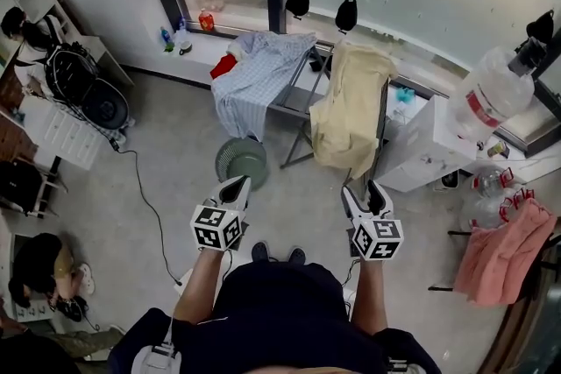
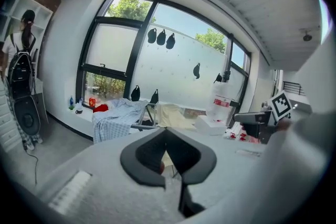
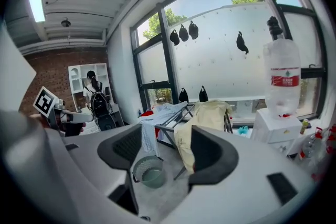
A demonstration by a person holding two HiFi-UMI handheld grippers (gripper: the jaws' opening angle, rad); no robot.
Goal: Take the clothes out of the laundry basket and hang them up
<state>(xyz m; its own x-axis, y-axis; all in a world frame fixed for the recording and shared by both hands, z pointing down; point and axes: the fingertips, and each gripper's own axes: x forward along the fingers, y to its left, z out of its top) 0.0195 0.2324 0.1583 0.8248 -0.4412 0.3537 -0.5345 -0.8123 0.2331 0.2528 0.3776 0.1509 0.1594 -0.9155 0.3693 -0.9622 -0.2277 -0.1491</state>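
The round green laundry basket [image 1: 242, 160] stands on the floor in front of me, and its inside looks bare in the right gripper view [image 3: 149, 170]. Behind it, on the metal drying rack [image 1: 294, 105], hang a blue checked shirt [image 1: 254, 74] and a cream garment [image 1: 349, 105]. My left gripper [image 1: 237, 182] is held just above the near side of the basket, jaws shut together with nothing between them [image 2: 167, 134]. To its right, my right gripper [image 1: 365, 193] is open and empty [image 3: 167, 152], below the cream garment.
A white cabinet [image 1: 421, 144] with a large water bottle [image 1: 491, 96] stands right of the rack. A pink cloth [image 1: 504, 250] hangs at the far right. Black bags [image 1: 88, 88], a white shelf [image 1: 61, 136] and a cable [image 1: 145, 197] lie on the left.
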